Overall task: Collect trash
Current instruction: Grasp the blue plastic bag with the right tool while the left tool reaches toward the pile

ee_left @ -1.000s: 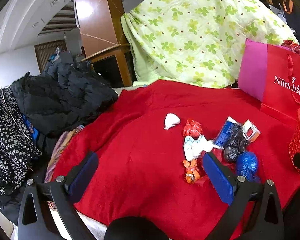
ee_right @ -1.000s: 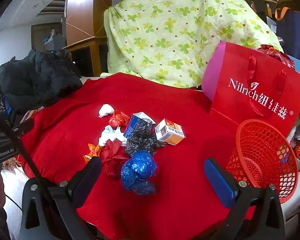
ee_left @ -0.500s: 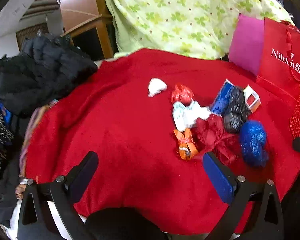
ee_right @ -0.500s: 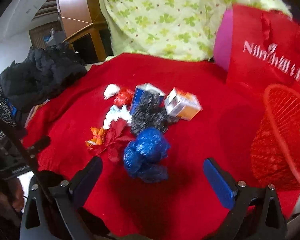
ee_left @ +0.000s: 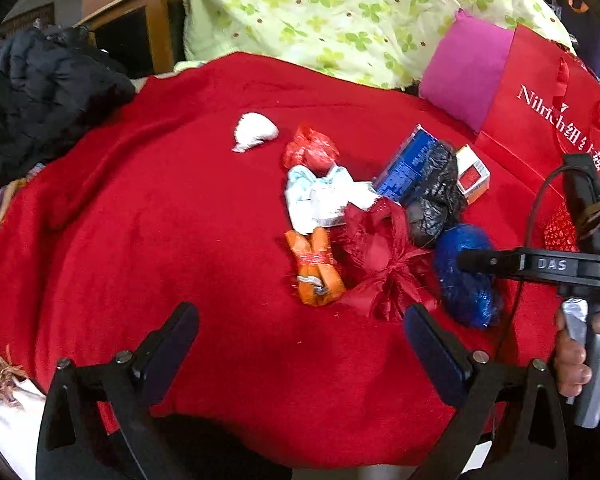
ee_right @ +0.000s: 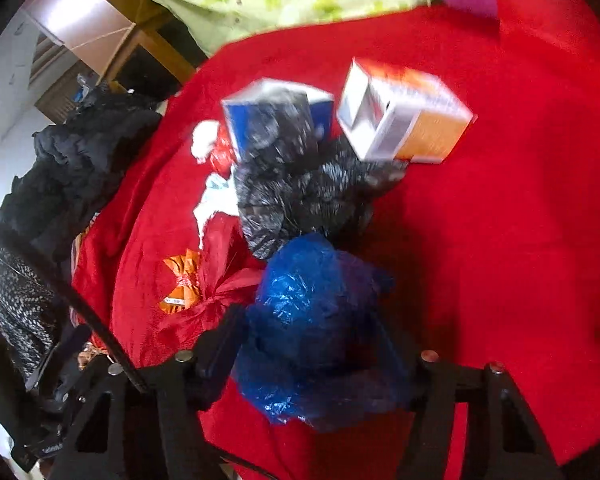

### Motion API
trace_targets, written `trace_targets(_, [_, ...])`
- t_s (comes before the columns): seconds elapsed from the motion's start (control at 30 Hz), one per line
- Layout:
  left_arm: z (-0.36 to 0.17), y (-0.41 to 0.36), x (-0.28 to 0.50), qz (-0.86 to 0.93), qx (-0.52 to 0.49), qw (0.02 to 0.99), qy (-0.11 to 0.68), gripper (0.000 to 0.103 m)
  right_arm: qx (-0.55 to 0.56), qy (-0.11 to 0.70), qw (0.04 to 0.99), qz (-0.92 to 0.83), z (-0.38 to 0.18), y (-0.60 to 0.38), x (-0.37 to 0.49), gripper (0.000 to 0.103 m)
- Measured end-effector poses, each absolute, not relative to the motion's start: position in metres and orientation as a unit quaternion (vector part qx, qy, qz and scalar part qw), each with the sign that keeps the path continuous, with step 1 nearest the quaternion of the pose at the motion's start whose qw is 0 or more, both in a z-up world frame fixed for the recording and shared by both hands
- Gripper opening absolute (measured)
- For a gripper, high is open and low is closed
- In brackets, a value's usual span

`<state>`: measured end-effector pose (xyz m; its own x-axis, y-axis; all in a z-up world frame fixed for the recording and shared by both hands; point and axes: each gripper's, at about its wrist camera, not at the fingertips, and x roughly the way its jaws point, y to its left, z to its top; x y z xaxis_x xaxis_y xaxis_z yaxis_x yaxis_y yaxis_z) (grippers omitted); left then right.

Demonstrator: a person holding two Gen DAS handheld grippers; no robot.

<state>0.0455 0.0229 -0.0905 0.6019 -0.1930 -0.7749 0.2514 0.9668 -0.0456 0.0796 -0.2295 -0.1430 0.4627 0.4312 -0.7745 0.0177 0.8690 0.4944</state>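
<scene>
Red blanket (ee_left: 180,220) strewn with trash; right gripper (ee_right: 312,344) closing around blue bag (ee_right: 308,300) at the pile's near right; left gripper (ee_left: 300,336) open, empty, near orange wrapper (ee_left: 314,268).

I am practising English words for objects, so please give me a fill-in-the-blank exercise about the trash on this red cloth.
1. The right gripper is closing around the crumpled ____ plastic bag.
2. The jaws of the left gripper stand ____, with nothing between them.
3. The black plastic bag lies partly over a ____ carton.
4. The white wad lies apart from the pile, on the red ____.

Missing words: blue; open; blue; cloth
</scene>
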Motion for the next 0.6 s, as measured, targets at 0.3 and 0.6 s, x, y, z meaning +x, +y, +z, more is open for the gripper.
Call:
trace_targets(0.3, [-0.114,-0.032,0.08,-0.196,0.054,0.851,0.484,0.06,0.258,0.486,0.82,0.159,-0.144,-0.256,0.075,0.05])
trace_targets(0.6, [-0.142,-0.076,0.112,-0.194,0.058,0.824,0.529,0.04,0.282,0.402,0.851,0.187,-0.103,-0.292,0.049,0.049])
